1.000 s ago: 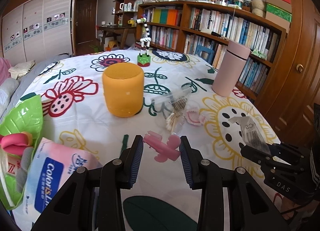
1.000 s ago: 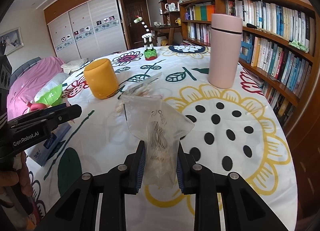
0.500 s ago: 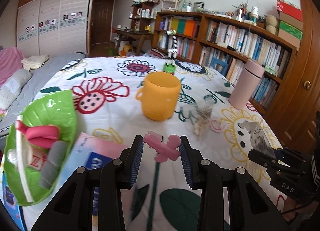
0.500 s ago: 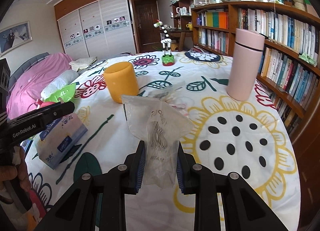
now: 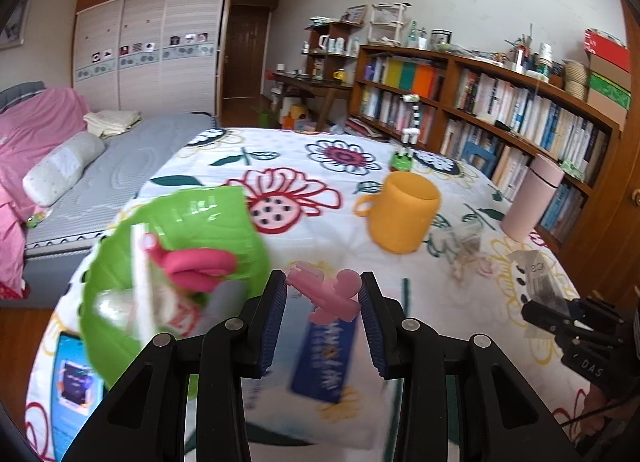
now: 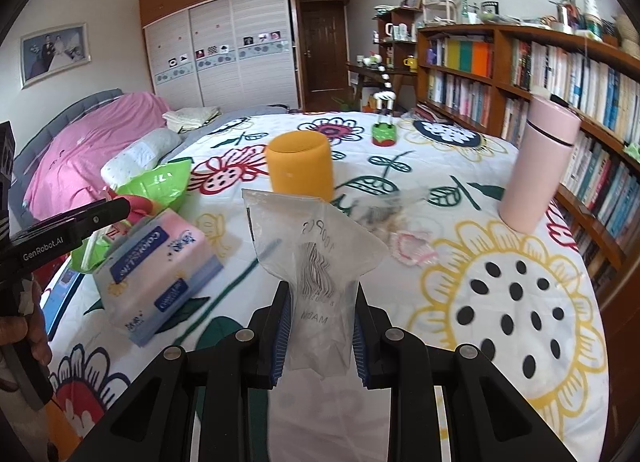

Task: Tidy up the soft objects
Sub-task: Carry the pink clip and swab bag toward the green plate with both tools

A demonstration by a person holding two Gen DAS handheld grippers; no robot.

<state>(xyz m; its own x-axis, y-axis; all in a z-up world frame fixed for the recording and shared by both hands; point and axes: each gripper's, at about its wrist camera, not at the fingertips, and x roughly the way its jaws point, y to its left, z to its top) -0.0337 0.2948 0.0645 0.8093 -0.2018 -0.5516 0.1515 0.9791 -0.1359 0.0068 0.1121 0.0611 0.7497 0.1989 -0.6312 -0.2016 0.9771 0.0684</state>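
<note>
the little pink toy sits pinched in the left gripper, up in the air beside the green bowl. the right gripper squeezes a clear bag above the table. the toy is held by its ends, so it could slip and drop on the tissue pack. the bowl looks full. the sunflower side has open room.

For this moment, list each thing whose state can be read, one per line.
Left tool: shut on pink clip.
Pink clip: held above the table.
Right tool: shut on clear bag.
Clear bag: held, upright.
Orange mug: upright, looks empty.
Pink bottle: upright, lid on.
Green leaf dish: holds several items.
Tissue pack: lying flat.
</note>
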